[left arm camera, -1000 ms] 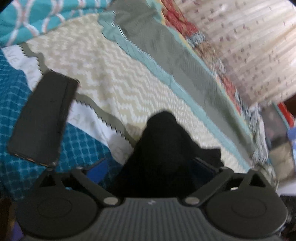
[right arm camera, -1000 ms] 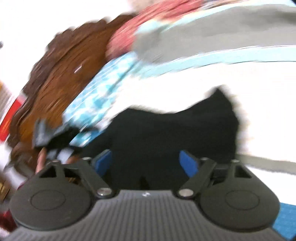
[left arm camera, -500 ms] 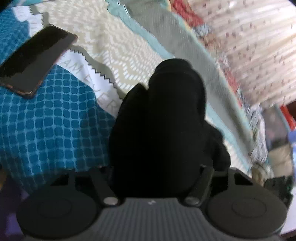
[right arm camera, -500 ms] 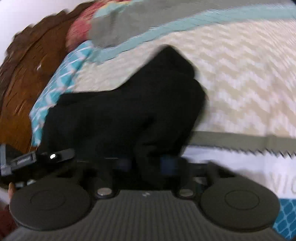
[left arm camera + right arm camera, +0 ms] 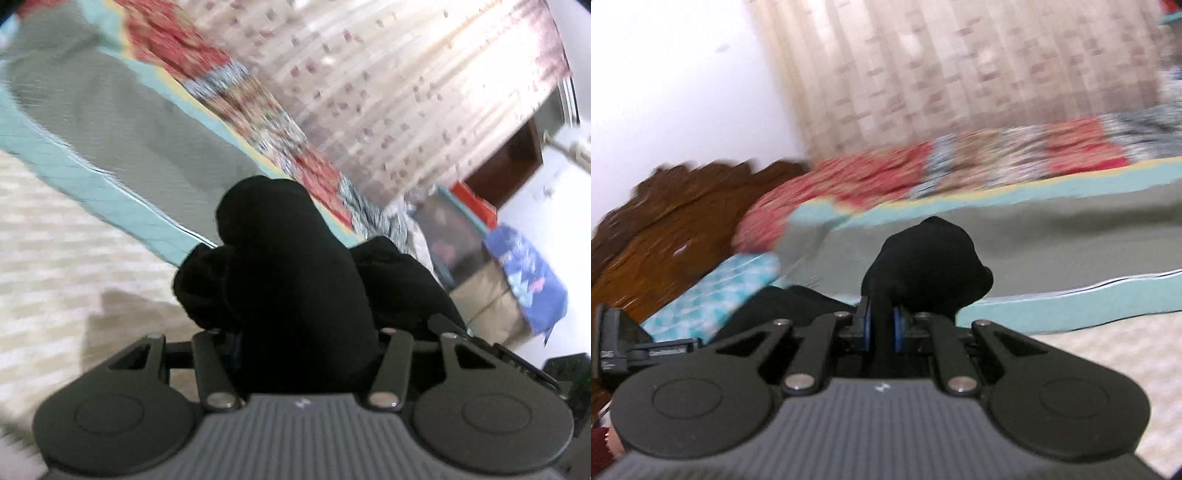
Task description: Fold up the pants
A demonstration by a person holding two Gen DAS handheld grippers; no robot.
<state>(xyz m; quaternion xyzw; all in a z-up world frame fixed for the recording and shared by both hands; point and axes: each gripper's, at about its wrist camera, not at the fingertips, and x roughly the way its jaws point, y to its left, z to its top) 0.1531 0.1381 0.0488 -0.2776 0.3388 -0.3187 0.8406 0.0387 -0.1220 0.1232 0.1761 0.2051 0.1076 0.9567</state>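
The black pants (image 5: 291,280) bulge up in a thick bunch in front of my left gripper (image 5: 303,343), which is shut on the cloth; its fingertips are buried in the fabric. In the right wrist view my right gripper (image 5: 881,325) is shut on another bunch of the black pants (image 5: 931,266), with the blue pads (image 5: 865,328) pressed close on the cloth. More black cloth (image 5: 783,310) trails to the left below it. Both bunches are held above the patterned bedspread (image 5: 55,258).
The bed has a cream chevron band (image 5: 1089,347), a grey-and-teal band (image 5: 122,147) and a red floral edge (image 5: 886,173). A carved wooden headboard (image 5: 665,229) is at the left. A curtain (image 5: 388,74) hangs beyond the bed. Boxes and a blue cloth (image 5: 524,269) stand at the right.
Both grippers closed on the pants and lifted them. The views tilted up from the bedspread toward the curtain, and the dark phone-like slab left the left view.
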